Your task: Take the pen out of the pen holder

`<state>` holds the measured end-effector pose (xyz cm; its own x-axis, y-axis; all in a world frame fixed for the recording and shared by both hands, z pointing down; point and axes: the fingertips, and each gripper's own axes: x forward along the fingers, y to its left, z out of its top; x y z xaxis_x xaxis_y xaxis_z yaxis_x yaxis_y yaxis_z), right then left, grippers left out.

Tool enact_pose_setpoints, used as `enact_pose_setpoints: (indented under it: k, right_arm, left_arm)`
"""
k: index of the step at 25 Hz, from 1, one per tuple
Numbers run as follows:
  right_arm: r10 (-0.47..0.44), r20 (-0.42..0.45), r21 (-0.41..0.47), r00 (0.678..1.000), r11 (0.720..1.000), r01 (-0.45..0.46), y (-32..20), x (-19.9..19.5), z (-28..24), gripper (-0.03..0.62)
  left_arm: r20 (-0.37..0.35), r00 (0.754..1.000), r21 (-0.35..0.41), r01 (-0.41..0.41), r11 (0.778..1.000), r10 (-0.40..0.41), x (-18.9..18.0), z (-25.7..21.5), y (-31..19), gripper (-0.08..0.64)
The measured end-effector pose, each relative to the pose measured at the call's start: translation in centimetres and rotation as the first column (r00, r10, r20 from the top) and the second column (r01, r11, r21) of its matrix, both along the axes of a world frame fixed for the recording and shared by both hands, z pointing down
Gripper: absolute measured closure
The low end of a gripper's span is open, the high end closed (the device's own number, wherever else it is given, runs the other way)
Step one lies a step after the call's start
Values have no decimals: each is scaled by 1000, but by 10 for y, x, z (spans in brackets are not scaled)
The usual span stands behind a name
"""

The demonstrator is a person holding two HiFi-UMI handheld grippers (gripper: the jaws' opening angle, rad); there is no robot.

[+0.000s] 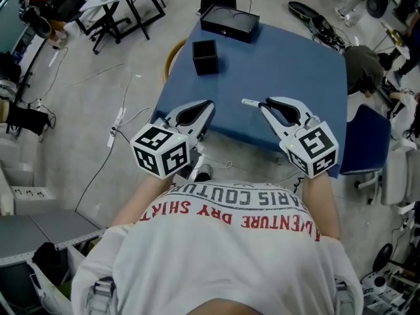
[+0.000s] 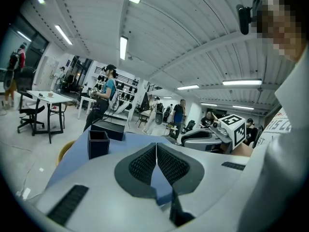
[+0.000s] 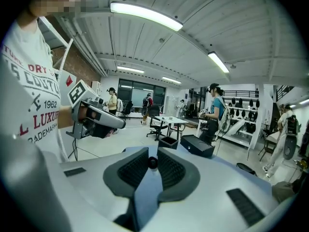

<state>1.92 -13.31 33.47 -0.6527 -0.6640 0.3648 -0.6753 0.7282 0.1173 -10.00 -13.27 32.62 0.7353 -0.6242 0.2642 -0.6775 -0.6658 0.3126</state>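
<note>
Barely apart, seemingly on the pen (image 1: 250, 102): right hand-held gripper (image 3: 152, 154).

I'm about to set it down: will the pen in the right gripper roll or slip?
It will probably roll: the pen looks slim and round, and the table looks flat. It seems stiff and light, jutting straight out of the right gripper without sagging.
</note>
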Motion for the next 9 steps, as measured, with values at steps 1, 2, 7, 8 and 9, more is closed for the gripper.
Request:
enact_pose_setpoints:
  k: [1,2,7,8,9]
  right_arm:
    - [-3,1,2,1000,1000,3,1,1,-1,526]
    - [-5,1,5,1000,1000,5,2,2,-2,525]
    - [-9,0,22,1000,1000,9,6,6,-9,525]
    - [-9,0,24,1000,1000,9,7,7,-9,526]
    - [-9,1,25,1000,1000,9,8,8,-9,526]
  left_arm:
    - [-2,1000,2,3,1000,-3,1,0,1,529]
    - [-3,1000,4,5,1000,-5,2,-1,2,529]
    - [-11,1000,21,6,1000,-5,6,-6,7,529]
    - [-13,1000,22,5,1000,-4,7,-6,8,529]
    - [-14,1000,24,4,1000,-4,8,-6,9,529]
